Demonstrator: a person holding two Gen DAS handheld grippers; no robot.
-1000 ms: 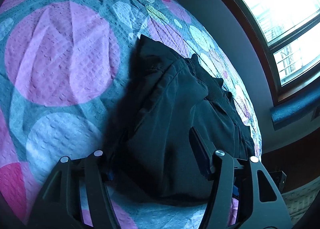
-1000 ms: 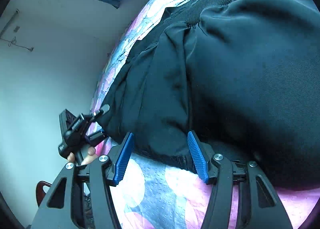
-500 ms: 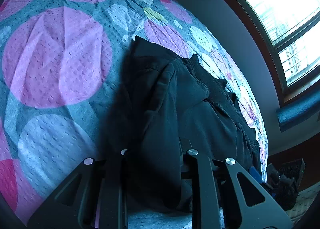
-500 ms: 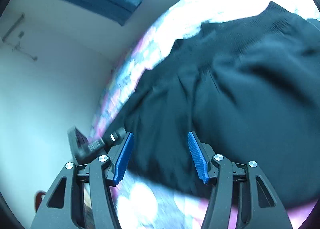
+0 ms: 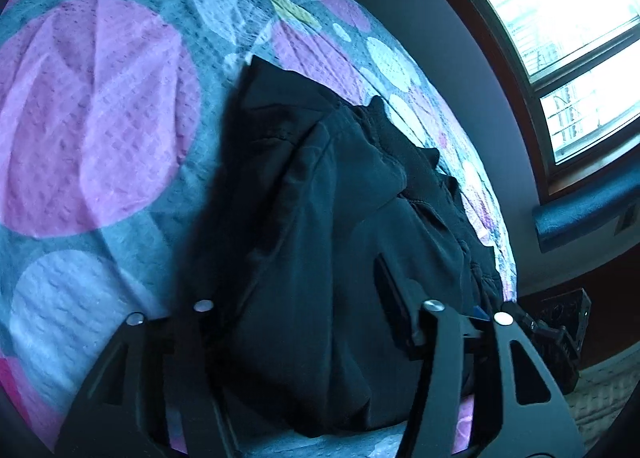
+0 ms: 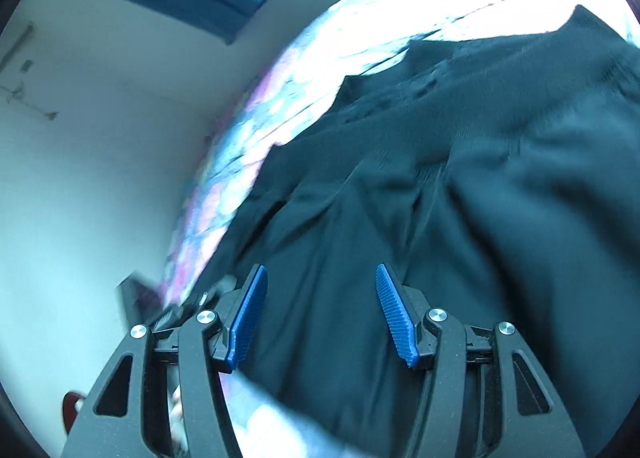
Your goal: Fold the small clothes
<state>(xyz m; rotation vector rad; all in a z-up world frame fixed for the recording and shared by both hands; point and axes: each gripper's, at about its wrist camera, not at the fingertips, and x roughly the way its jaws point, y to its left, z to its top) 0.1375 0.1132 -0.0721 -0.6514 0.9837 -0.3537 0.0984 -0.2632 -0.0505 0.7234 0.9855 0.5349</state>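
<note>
Left wrist view: left gripper (image 5: 304, 322), jaws just reopened wide, straddles the dark garment (image 5: 340, 218); long axis runs away, ahead.

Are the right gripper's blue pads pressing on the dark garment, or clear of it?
Cannot tell. In the right wrist view the right gripper has both blue pads spread with the dark garment behind them; blur hides any contact or gap.
</note>
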